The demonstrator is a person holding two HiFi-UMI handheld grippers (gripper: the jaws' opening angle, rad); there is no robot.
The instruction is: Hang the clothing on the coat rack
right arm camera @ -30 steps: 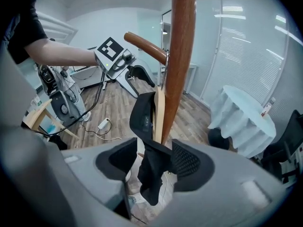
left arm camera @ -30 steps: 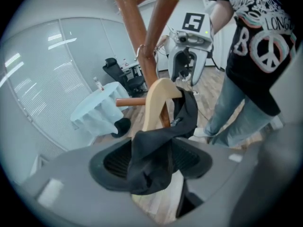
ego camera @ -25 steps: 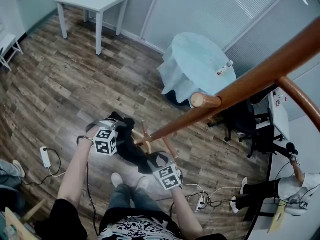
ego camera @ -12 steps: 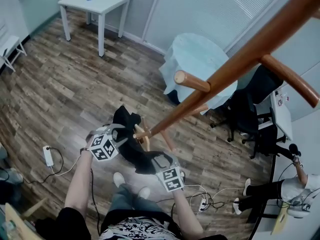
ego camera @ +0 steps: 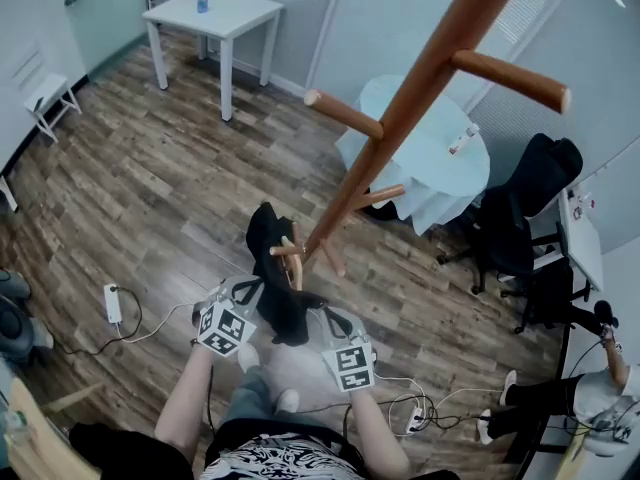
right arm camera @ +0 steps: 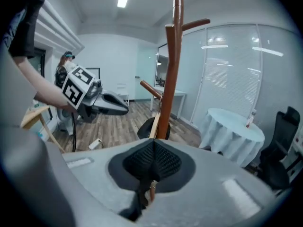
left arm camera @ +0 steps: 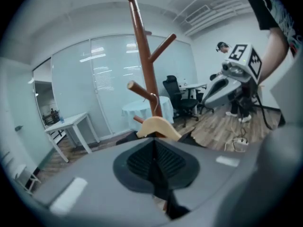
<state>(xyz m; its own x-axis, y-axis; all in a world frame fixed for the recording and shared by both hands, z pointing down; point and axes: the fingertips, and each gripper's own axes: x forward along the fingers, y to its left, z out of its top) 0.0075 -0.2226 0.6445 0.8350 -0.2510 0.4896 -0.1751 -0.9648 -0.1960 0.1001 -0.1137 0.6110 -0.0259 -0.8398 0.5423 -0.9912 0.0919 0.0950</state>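
Note:
A black garment (ego camera: 276,303) hangs on a wooden hanger (ego camera: 290,253) close to the brown coat rack (ego camera: 400,98), low by its pole. My left gripper (ego camera: 248,290) holds the garment's left side and my right gripper (ego camera: 322,318) its right side. In the left gripper view the jaws (left arm camera: 154,162) are closing down tight, with a strip of black cloth (left arm camera: 163,193) pinched between the pads; the hanger (left arm camera: 158,126) and rack (left arm camera: 142,46) stand just ahead. In the right gripper view the jaws (right arm camera: 152,167) are likewise closing tight on black cloth (right arm camera: 139,195), facing the rack (right arm camera: 170,70).
A round table with a pale blue cloth (ego camera: 430,148) and black office chairs (ego camera: 525,208) stand behind the rack. A white table (ego camera: 215,13) is at the far left. Power strips and cables (ego camera: 112,303) lie on the wood floor. A person (ego camera: 590,388) sits at bottom right.
Both grippers have come lower and nearer my body with the garment stretched between them. The view has swung, so the rack now stands more upright with its pegs overhead.

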